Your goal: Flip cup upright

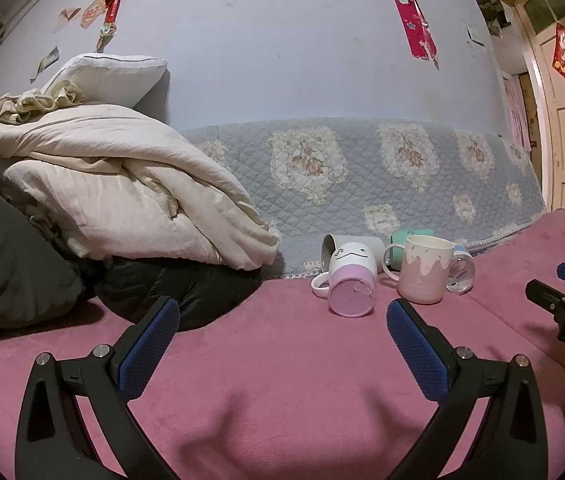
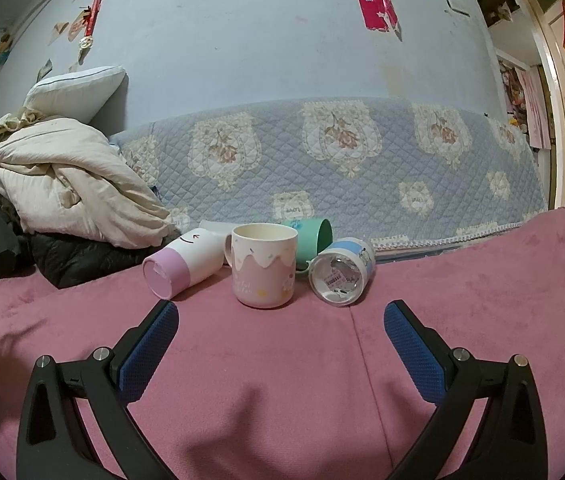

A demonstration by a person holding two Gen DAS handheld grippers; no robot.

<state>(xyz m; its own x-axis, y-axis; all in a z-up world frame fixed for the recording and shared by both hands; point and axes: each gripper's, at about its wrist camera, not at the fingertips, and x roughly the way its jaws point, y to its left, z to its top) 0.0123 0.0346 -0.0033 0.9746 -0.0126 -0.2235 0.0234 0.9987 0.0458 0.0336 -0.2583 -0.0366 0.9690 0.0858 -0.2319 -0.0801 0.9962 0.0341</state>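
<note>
On pink plush bedding [image 2: 482, 300], "LOVE"-patched quilt [image 2: 362, 168] behind, smiley cup [image 2: 186, 260] lies sideways; both grippers [image 1: 282, 320] [image 2: 281, 322] gape wide.

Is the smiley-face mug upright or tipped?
Tipped. The smiley mug lies on its side, its pink base facing the camera, beside the upright pink mug.

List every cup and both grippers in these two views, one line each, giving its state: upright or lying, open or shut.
Pink drip-pattern cup: upright, mouth up.
Smiley-face cup: lying on its side, base toward camera.
Blue cartoon cup: lying, base toward camera.
Green cup: lying behind the others.
Grey cup: lying.
Left gripper: open, empty.
Right gripper: open, empty.
</note>
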